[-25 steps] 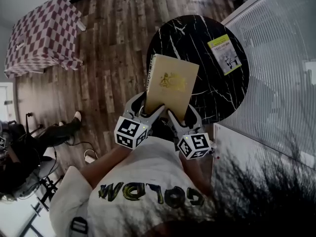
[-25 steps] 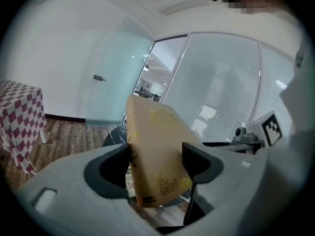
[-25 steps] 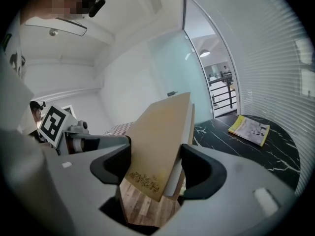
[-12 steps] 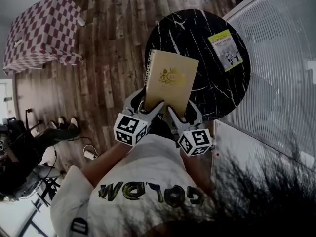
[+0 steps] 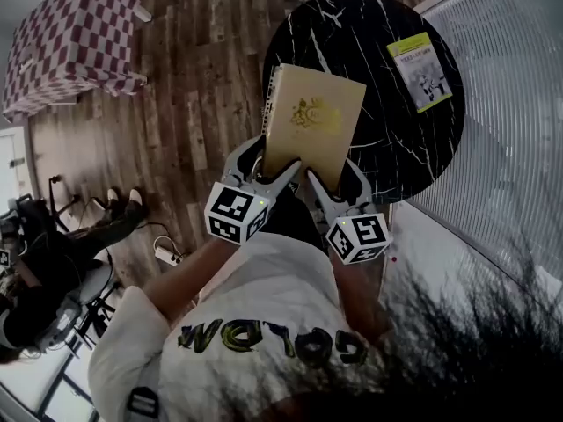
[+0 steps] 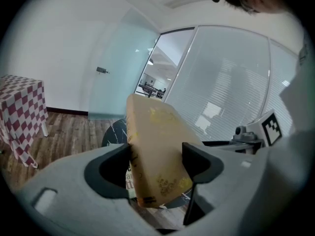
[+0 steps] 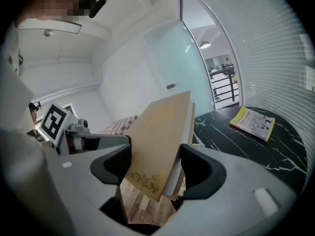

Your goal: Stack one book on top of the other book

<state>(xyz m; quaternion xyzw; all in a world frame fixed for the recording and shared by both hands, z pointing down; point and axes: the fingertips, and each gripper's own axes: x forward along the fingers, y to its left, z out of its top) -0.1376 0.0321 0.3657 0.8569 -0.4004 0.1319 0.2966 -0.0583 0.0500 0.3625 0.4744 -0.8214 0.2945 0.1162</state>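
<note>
A tan book with a gold emblem (image 5: 314,121) hangs tilted over the near left edge of the round black marble table (image 5: 369,33). My left gripper (image 5: 271,176) is shut on its near left corner and my right gripper (image 5: 324,183) on its near right corner. In the left gripper view the tan book (image 6: 155,151) stands wedged between the pads of the left gripper (image 6: 157,162). The right gripper view shows the tan book (image 7: 160,141) clamped in the right gripper (image 7: 156,167). A yellow-green book (image 5: 424,70) lies flat at the table's far right, also as the yellow-green book (image 7: 253,123).
A table under a red-checked cloth (image 5: 75,38) stands on the wooden floor at the upper left. A glass wall with blinds (image 5: 519,148) runs close along the table's right side. Cables, a power strip (image 5: 165,253) and a person's feet (image 5: 119,202) are at the left.
Both grippers have carried the tan book a little lower toward the table. The hold on it is unchanged, and the yellow-green book has not moved on the table.
</note>
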